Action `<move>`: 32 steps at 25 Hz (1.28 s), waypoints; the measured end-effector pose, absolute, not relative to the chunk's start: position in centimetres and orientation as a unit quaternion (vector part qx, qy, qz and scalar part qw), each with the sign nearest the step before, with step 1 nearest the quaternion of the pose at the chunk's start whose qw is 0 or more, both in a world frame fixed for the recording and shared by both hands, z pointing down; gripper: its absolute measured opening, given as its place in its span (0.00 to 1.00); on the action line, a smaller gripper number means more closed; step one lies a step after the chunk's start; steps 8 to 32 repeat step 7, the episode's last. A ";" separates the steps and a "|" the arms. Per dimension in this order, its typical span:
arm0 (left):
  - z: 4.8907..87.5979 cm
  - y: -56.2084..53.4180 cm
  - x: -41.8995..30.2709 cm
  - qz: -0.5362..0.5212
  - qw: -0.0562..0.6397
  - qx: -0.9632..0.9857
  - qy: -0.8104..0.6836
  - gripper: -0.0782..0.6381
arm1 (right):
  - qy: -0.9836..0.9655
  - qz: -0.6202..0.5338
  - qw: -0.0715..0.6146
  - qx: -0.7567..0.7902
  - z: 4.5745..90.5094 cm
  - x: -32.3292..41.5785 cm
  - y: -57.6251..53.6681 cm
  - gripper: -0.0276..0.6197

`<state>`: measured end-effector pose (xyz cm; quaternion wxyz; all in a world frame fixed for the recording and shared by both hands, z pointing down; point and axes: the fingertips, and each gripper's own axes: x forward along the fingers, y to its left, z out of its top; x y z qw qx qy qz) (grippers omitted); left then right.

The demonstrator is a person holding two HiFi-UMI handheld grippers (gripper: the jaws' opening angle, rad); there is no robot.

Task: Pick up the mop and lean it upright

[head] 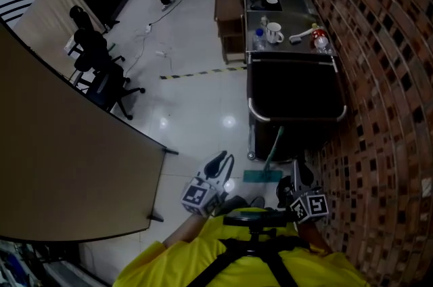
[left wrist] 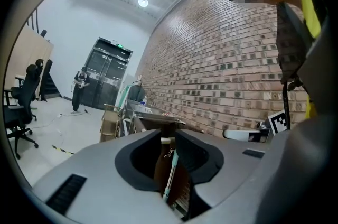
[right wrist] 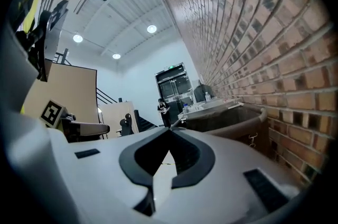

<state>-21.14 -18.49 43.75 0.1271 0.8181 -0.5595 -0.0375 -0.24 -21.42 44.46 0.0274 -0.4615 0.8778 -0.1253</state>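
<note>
Leaning on the black cart [head: 298, 96], the mop [head: 273, 150] stood in the head view, pad on the floor. The left gripper [left wrist: 168, 138], in its own view, had jaws apart and empty, the mop beyond them. The right gripper [right wrist: 169, 132], in its view, was clenched on nothing.

1. Mop [head: 272, 147]: slim teal handle, flat rectangular teal head
2. Near upright, head flat on the pale floor [head: 196, 103], handle tilted slightly
3. Leant against the front of the dark cart [head: 298, 93], close to the brick wall [head: 379, 76]
</note>
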 end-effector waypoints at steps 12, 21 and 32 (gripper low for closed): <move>44.1 -19.4 -21.2 -0.031 0.119 0.817 -0.563 0.23 | 0.881 -0.114 0.026 -0.459 44.5 -0.3 -22.5 0.05; 44.1 -19.4 -21.2 -0.031 0.119 0.817 -0.563 0.23 | 0.881 -0.114 0.026 -0.459 44.5 -0.3 -22.5 0.05; 44.1 -19.4 -21.2 -0.031 0.119 0.817 -0.563 0.23 | 0.881 -0.114 0.026 -0.459 44.5 -0.3 -22.5 0.05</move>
